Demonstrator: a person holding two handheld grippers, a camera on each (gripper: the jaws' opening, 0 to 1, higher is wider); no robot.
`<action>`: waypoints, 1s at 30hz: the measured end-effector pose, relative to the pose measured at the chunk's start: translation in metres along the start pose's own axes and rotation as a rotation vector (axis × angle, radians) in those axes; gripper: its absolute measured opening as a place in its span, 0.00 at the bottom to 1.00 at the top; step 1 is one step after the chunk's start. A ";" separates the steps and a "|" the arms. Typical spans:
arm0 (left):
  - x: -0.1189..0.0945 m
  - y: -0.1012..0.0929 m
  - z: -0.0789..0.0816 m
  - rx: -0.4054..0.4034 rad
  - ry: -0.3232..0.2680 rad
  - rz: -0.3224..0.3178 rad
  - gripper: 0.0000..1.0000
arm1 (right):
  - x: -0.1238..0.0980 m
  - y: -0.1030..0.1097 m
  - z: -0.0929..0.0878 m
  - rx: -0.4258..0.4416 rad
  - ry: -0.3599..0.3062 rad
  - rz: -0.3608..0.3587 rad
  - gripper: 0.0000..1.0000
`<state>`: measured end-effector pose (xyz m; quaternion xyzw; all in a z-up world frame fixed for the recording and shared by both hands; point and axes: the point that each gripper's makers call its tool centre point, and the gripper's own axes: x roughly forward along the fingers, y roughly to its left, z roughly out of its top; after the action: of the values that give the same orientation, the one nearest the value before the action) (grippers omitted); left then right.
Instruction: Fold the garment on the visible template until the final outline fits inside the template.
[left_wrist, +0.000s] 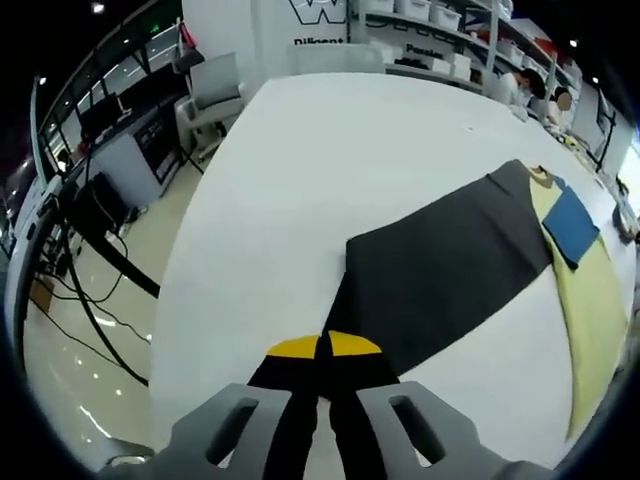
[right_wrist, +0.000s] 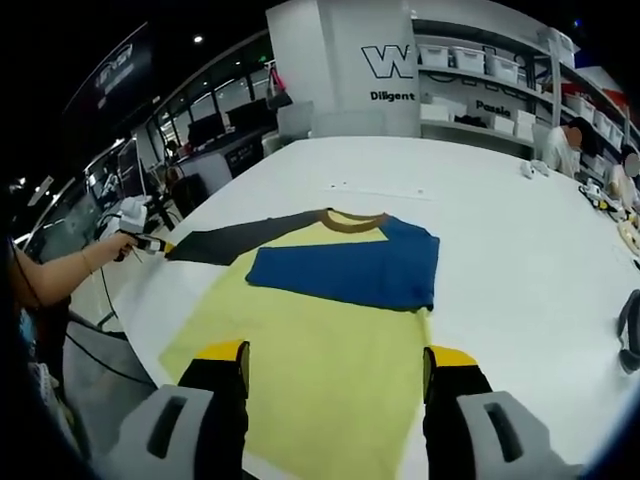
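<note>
A: Shirt (right_wrist: 320, 340) first: where is it?

B: Flat on the big white table (right_wrist: 500, 230), filling the middle of the right gripper view. The body is pale yellow, with a brown collar (right_wrist: 352, 220) at 12 o'clock. One blue sleeve (right_wrist: 350, 270) is folded across the chest, and the dark grey sleeve (right_wrist: 225, 243) stretches out toward 10 o'clock.

A: And in the left gripper view?

B: The same shirt (left_wrist: 590, 300) sits at 3 o'clock, but the grey sleeve (left_wrist: 440, 270) dominates, running down to the left gripper (left_wrist: 323, 370) at 6 o'clock.

A: Jaw state?

B: The left gripper's yellow-tipped jaws are pressed together with the sleeve's cuff end pinched between them. The right gripper (right_wrist: 338, 375) has its jaws spread wide, one on each side of the lower shirt body, gripping nothing.

A: What does one view add?

B: The right gripper view shows a person's hand (right_wrist: 122, 245) at 9 o'clock holding the left gripper (right_wrist: 150, 243) at the sleeve tip. The left gripper view shows the floor with black cables (left_wrist: 90, 300).

A: Containers? Writing?

B: White bins (right_wrist: 470, 60) line the shelves (right_wrist: 500, 95) at 1 o'clock; I cannot tell their contents. The wall sign (right_wrist: 395, 65) reads a large "W" cut off, with "Diligent" beneath.
</note>
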<state>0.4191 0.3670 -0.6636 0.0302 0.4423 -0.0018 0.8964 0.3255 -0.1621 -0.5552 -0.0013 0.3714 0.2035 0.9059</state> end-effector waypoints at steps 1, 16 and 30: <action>0.000 0.003 0.000 -0.003 -0.005 0.023 0.00 | 0.000 0.000 0.000 0.000 0.000 -0.001 0.69; -0.026 0.029 -0.007 -0.160 -0.134 0.131 0.00 | 0.001 0.001 0.001 -0.005 -0.004 0.002 0.68; -0.014 0.033 -0.010 -0.271 -0.100 0.124 0.34 | 0.001 0.001 -0.004 0.006 0.010 0.007 0.69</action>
<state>0.4037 0.4004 -0.6568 -0.0639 0.3906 0.1120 0.9115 0.3231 -0.1612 -0.5592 0.0018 0.3767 0.2053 0.9033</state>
